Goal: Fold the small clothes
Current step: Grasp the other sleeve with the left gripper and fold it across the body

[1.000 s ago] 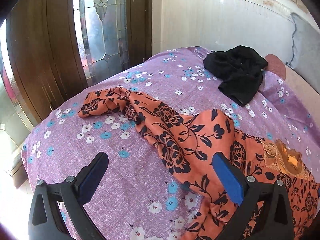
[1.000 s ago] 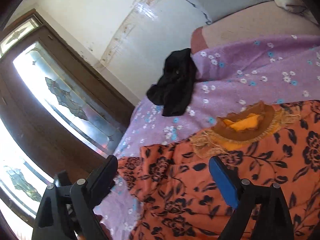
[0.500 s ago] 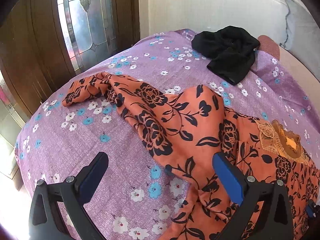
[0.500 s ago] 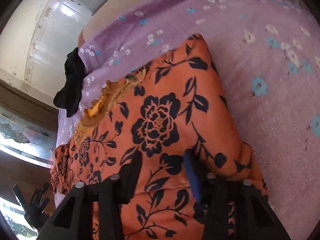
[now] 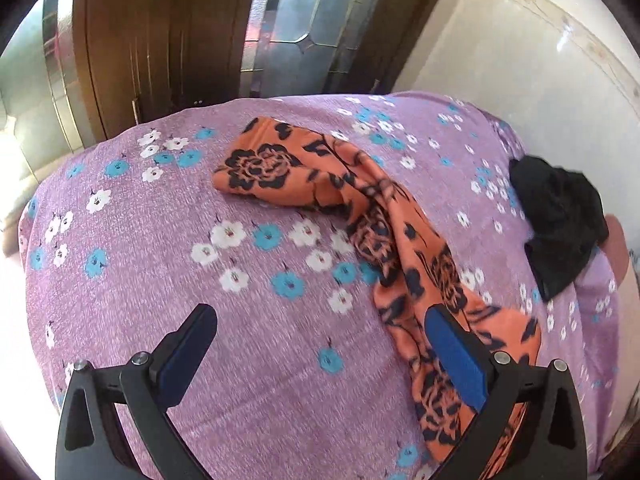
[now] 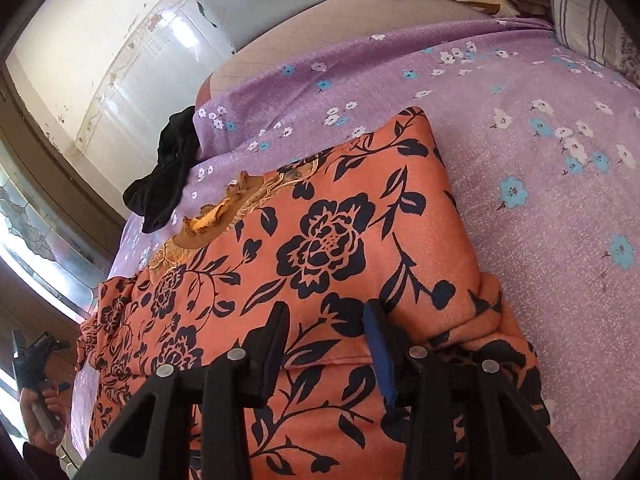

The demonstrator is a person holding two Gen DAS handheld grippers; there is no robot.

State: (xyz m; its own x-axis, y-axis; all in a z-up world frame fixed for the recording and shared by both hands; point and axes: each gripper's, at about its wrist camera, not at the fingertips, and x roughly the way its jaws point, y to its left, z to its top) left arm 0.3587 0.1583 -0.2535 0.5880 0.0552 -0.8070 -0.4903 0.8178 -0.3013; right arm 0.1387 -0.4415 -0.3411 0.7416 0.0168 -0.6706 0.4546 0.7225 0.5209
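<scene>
An orange garment with black flowers (image 6: 328, 240) lies spread on a purple flowered bedspread (image 6: 540, 160), its gold collar toward the wall. My right gripper (image 6: 326, 312) is down on the garment's near part. A fold of the cloth sits between its pads and both touch it, while the jaws are opening slightly. In the left wrist view a long sleeve of the orange garment (image 5: 272, 168) stretches toward the bed's far edge. My left gripper (image 5: 320, 316) hangs open over the bedspread (image 5: 160, 280) with only bare sheet between its fingers, the right finger above the sleeve.
A crumpled black garment (image 5: 560, 216) lies near the wall, also the black garment (image 6: 168, 172) beyond the collar. A wooden door with patterned glass (image 5: 160, 40) stands past the bed edge. Pillows (image 6: 580, 28) and a blanket are at the head. A hand (image 6: 40, 420) holds the left gripper.
My right gripper came down from above the collar onto the garment and narrowed on a fold. The left gripper swung over toward the sleeve end and stayed open.
</scene>
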